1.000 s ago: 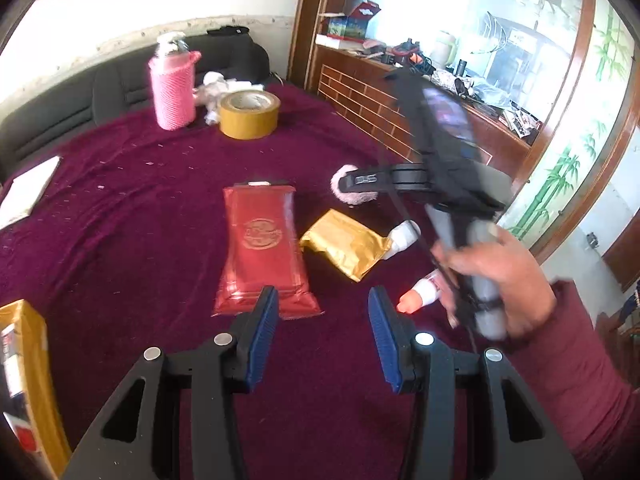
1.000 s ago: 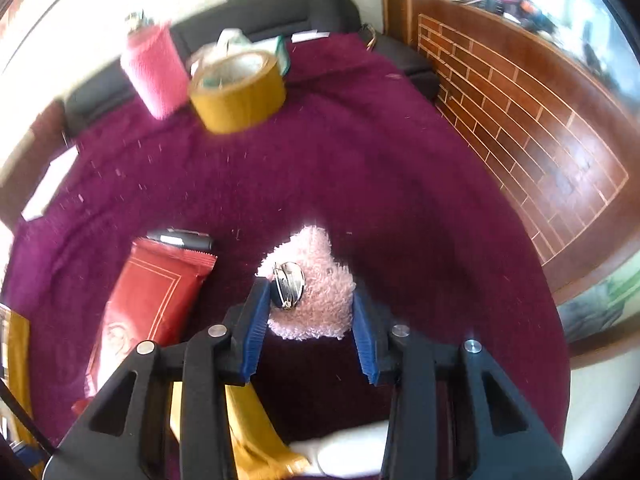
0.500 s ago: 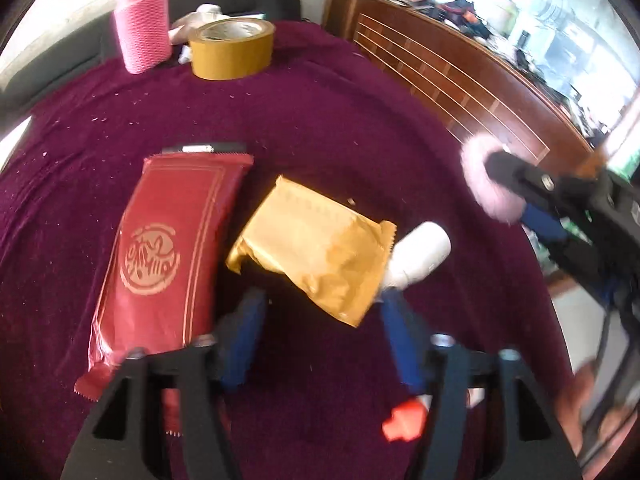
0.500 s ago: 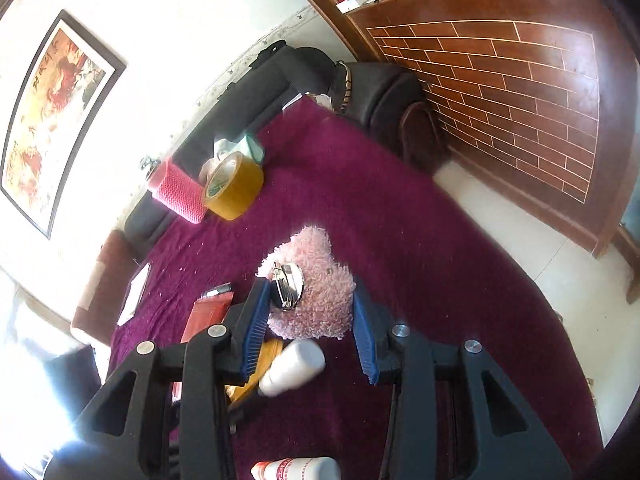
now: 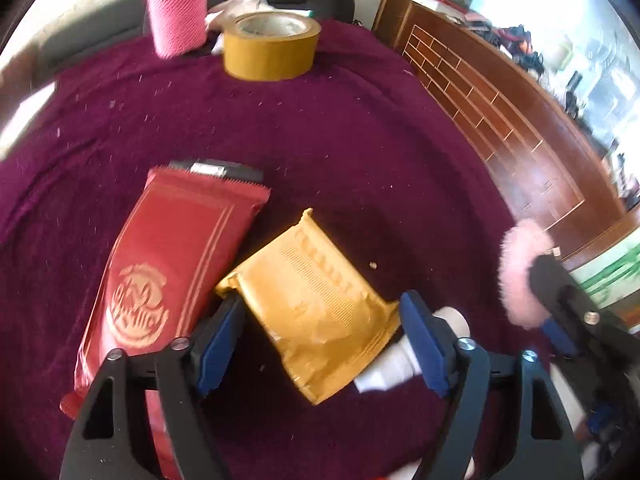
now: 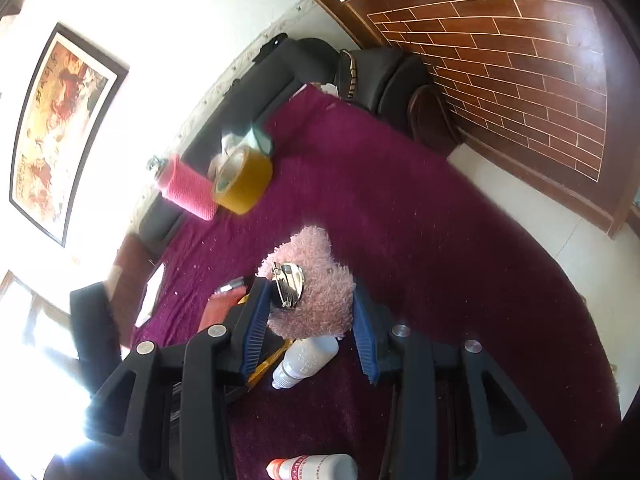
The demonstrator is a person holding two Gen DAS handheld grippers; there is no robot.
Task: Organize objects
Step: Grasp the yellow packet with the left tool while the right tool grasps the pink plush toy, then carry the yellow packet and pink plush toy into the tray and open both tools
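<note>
Gold crinkled foil packet [image 5: 316, 316] lies on the maroon-clothed counter [image 5: 340, 148] between your left tool's [image 5: 320, 340] wide-open jaws, ungripped. Your right tool [image 6: 308, 316], raised above the counter, clamps the fluffy pink pouch [image 6: 320, 300]; white bottles [image 6: 306, 360] below remain unsorted, so much is left.

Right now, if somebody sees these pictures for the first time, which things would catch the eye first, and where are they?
First, the fluffy pink pouch, clamped in the right gripper above the purple cloth. Next, the gold packet lies between the open fingers of the left gripper, with the long red packet beside it. At the far end stand the yellow tape roll and a pink knitted bottle.
</note>
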